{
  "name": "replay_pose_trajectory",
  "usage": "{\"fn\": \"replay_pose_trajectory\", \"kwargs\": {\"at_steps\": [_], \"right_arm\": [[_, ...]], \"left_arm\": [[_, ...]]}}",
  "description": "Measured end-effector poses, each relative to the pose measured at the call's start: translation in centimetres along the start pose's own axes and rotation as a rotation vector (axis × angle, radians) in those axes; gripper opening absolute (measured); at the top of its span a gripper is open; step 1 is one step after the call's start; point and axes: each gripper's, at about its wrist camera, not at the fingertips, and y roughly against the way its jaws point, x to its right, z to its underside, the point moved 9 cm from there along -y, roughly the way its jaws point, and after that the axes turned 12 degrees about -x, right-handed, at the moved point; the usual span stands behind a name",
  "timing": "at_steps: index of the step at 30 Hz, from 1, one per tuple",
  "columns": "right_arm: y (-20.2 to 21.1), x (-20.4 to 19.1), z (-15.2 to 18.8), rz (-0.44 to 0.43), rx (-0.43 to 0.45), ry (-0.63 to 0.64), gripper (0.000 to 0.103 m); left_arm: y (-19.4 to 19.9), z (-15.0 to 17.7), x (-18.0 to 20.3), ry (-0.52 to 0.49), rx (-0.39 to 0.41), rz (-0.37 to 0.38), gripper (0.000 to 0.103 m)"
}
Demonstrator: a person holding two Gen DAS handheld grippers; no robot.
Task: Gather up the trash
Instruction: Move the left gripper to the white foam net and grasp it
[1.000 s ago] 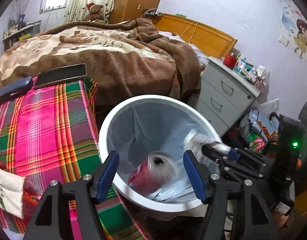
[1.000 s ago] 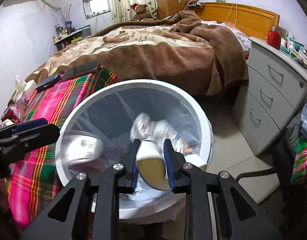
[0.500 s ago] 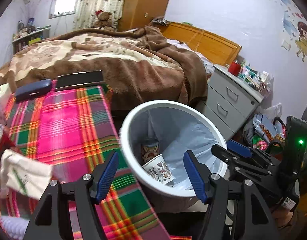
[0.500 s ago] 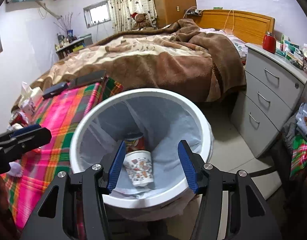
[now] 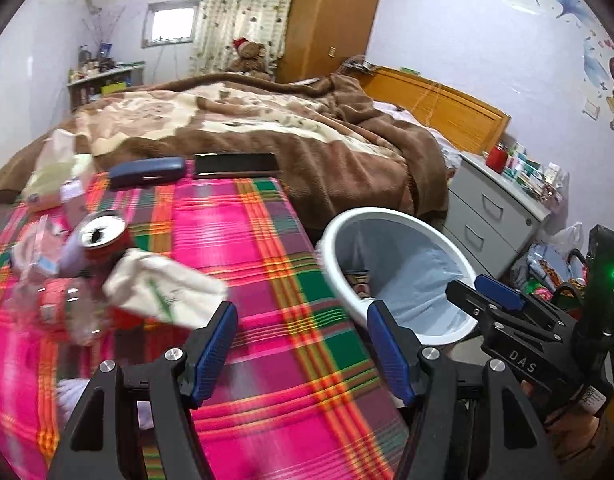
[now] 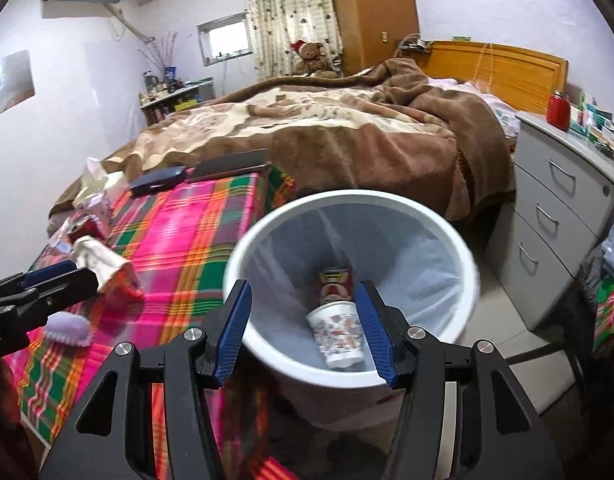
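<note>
A white trash bin [image 6: 439,224] with a pale liner stands beside the plaid-covered table [image 5: 235,240]; it also shows in the left wrist view [image 5: 335,264]. Inside lie a patterned paper cup [image 6: 341,334] and a red can [image 6: 334,284]. On the table's left side lie a crumpled paper bag [image 5: 163,288], an opened red can [image 5: 103,240], a clear plastic bottle [image 5: 63,304] and wrappers. My left gripper [image 5: 303,348] is open and empty over the table's near edge. My right gripper [image 6: 303,328] is open and empty above the bin.
A dark glasses case [image 5: 147,172] and a black phone [image 5: 235,164] lie at the table's far end, next to a tissue pack [image 5: 51,168]. Behind is a bed with a brown blanket [image 5: 307,136]. A grey drawer unit [image 6: 563,200] stands right of the bin.
My right gripper opened and dropped the paper cup into the bin, then rose. My left gripper swung left from over the bin to over the table, where the remaining trash came into view.
</note>
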Motion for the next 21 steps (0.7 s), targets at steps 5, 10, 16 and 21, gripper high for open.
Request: {"fn": "replay_pose_trajectory", "kwargs": {"at_steps": [5,10,16,21], "right_arm": [[0.2,-2.5,0.1,-0.023,0.008,0.034,0.056],[-0.1,-4.9,0.3,-0.052,0.003,0.068,0.056],[-1.0,-7.8,0.7,-0.080,-0.008,0.099,0.056],[-1.7,-10.0,1.0,-0.104,-0.019,0.129,0.056]], "left_arm": [[1.5,1.2,-2.8,0.032,0.016,-0.027,0.067],[2.7,2.5,-5.4,0.053,0.024,-0.052,0.067],[4.0,4.1,-9.7,0.088,0.026,-0.093,0.067],[4.3,5.5,-12.4,0.102,0.004,-0.112,0.067]]}}
